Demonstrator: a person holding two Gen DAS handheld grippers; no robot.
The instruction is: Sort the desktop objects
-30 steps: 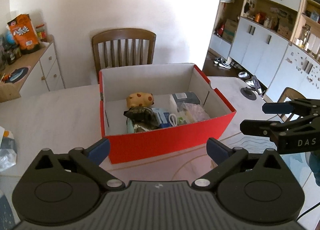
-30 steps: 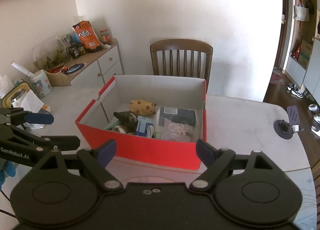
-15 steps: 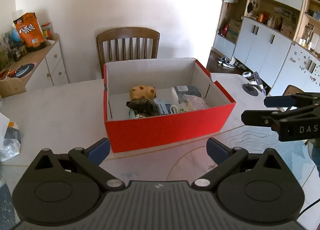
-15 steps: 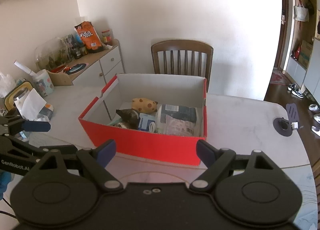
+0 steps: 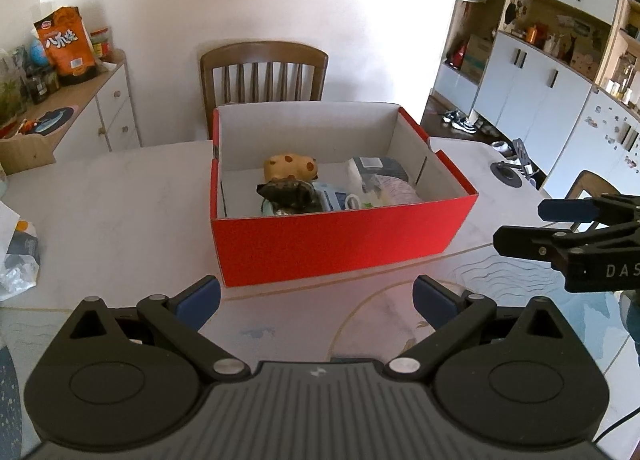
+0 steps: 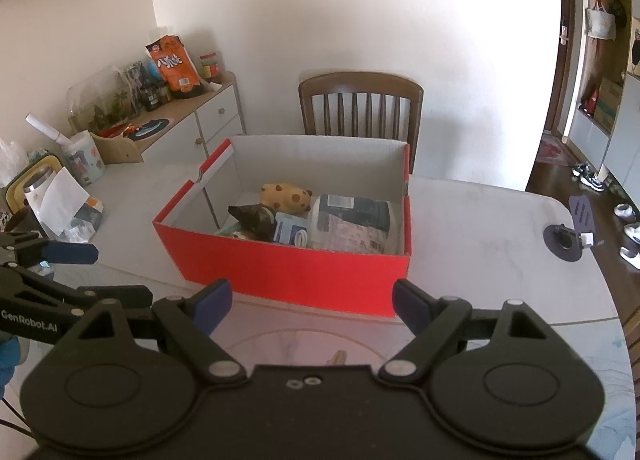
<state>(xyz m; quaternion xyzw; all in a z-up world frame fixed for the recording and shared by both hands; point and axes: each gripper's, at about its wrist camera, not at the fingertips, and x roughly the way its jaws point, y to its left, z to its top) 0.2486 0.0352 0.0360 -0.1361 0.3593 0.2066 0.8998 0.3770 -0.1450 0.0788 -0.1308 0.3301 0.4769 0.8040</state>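
Red box [image 5: 340,238] near wall hides the lower part of everything inside; the stuff under the dark toy [image 5: 286,192] can't be identified. Label on the wrapped pack [image 6: 352,220] is too small to read. Right gripper [image 5: 520,226] is cut off by the left view's edge, left gripper [image 6: 116,272] by the right view's edge. Chair [image 6: 360,108] seat is hidden behind the box. Plastic bag [image 5: 16,260] is cropped at the frame edge.

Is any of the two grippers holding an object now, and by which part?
Nothing is held. The left gripper and the right gripper are both open and empty, in front of the red box.
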